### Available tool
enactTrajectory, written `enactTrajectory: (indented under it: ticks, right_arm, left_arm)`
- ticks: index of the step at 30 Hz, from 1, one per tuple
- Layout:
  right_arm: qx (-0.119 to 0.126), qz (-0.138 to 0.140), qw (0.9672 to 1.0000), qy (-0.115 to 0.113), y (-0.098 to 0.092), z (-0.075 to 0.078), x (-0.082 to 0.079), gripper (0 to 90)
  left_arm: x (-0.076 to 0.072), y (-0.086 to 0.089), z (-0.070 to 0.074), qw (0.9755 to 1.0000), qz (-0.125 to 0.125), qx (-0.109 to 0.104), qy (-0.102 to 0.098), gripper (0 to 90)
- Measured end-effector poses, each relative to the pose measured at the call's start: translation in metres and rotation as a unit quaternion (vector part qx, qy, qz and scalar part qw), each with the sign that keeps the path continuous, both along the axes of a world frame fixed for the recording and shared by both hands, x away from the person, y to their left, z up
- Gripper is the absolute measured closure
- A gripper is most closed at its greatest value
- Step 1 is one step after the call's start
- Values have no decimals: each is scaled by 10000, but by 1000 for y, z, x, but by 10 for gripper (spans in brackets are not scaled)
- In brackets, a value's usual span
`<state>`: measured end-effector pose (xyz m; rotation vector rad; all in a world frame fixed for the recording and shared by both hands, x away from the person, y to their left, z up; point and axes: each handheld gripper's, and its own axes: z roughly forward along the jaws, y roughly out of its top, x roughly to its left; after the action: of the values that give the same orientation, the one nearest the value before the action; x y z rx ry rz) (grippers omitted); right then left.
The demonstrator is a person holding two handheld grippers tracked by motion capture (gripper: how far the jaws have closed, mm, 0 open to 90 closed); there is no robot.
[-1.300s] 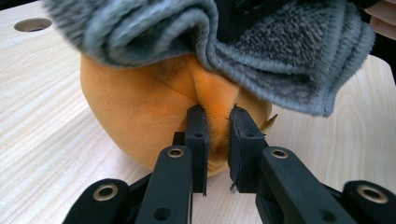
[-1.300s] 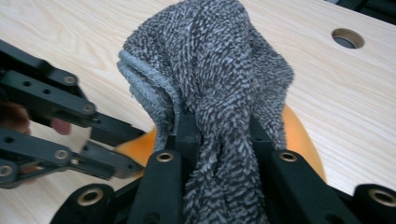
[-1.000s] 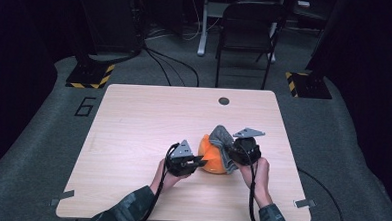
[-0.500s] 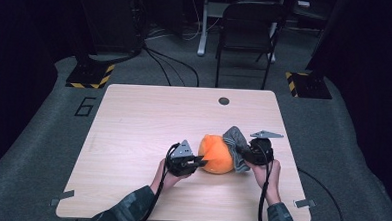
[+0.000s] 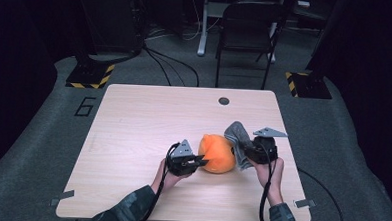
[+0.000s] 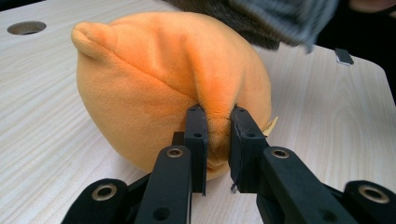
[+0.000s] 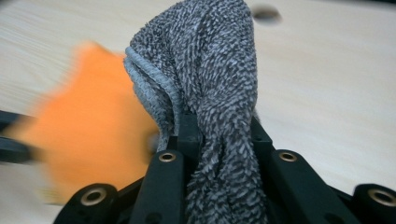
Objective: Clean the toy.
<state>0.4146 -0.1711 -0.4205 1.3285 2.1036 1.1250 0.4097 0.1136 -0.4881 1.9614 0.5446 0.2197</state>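
From the high view the whole setting reads at once: a dark room with grey carpet, a black chair beyond the far edge, hazard-striped floor plates at either side, and a pale wood-grain table with a round cable hole near its far edge. The gripper views lose all of that and give the grips instead.

On the table's near half lies an orange plush toy, rounded, with a grey terry cloth touching its right side. The person's forearms come in from the bottom edge.

The left gripper meets the toy from the left. Its own view settles what the high view cannot — the jaws stand narrow, pinching a raised fold of orange plush between the pads, with the toy's body rising beyond them and the grey cloth hanging over its top.

The right gripper sits just right of the toy. In its view the jaws are clamped on a bunched strand of the cloth, which stands up between them — the orange toy is a blur at left.
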Motion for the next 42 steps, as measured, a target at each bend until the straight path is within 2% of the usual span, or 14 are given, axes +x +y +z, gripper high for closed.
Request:
enactTrajectory:
  ticks: [1, 3, 4, 6, 7, 8, 10, 14, 18, 24, 31, 37, 40, 42]
  right_arm:
    - [76, 138, 9998, -123, 11, 9, -6, 741]
    - [106, 432, 9987, -258, 32, 18, -13, 740]
    - [30, 550, 9981, -285, 44, 19, -15, 740]
    - [-140, 747, 9969, -211, 65, 13, -16, 739]
    - [-340, 807, 9961, -141, 75, 6, -15, 738]
    - [-389, 811, 9959, -95, 79, 1, -13, 738]
    - [-504, 774, 9957, -107, 82, -7, -11, 738]
    - [-634, 715, 9953, -158, 75, -8, -8, 737]
    - [-672, 540, 9962, -135, 63, -9, -7, 737]
    - [-485, 191, 9986, -2, 37, -16, 1, 733]
    - [-493, -185, 9984, 211, 13, -28, 10, 733]
    - [-605, -528, 9954, 522, 1, -44, 18, 735]
    - [-748, -636, 9924, 747, -3, -55, 23, 735]
    - [-888, -703, 9892, 929, -8, -64, 27, 736]
  left_arm:
    - [0, 0, 0, 10000, -10, -4, 2, 790]
    - [-1, -1, 0, 10000, -1, -10, -44, 789]
    - [-1, -1, 0, 10000, -3, -21, -30, 788]
    - [-1, -1, 0, 10000, 1, -10, -17, 788]
    - [-1, -1, 0, 10000, 3, 11, -12, 788]
    - [-1, 0, 0, 10000, 14, 77, -49, 788]
    - [0, 1, -1, 10000, 40, 64, -8, 788]
    - [1, 0, -2, 10000, 14, 71, -28, 788]
    - [1, 0, -1, 10000, 28, 86, -15, 788]
    - [1, 0, -2, 10000, 4, 61, -1, 789]
    - [2, 0, -2, 10000, 0, 31, 25, 788]
    - [2, 1, -3, 10000, 3, 6, 36, 788]
    - [3, 1, -3, 10000, 9, -3, 56, 788]
    - [3, 2, -3, 9999, 24, -67, 112, 788]
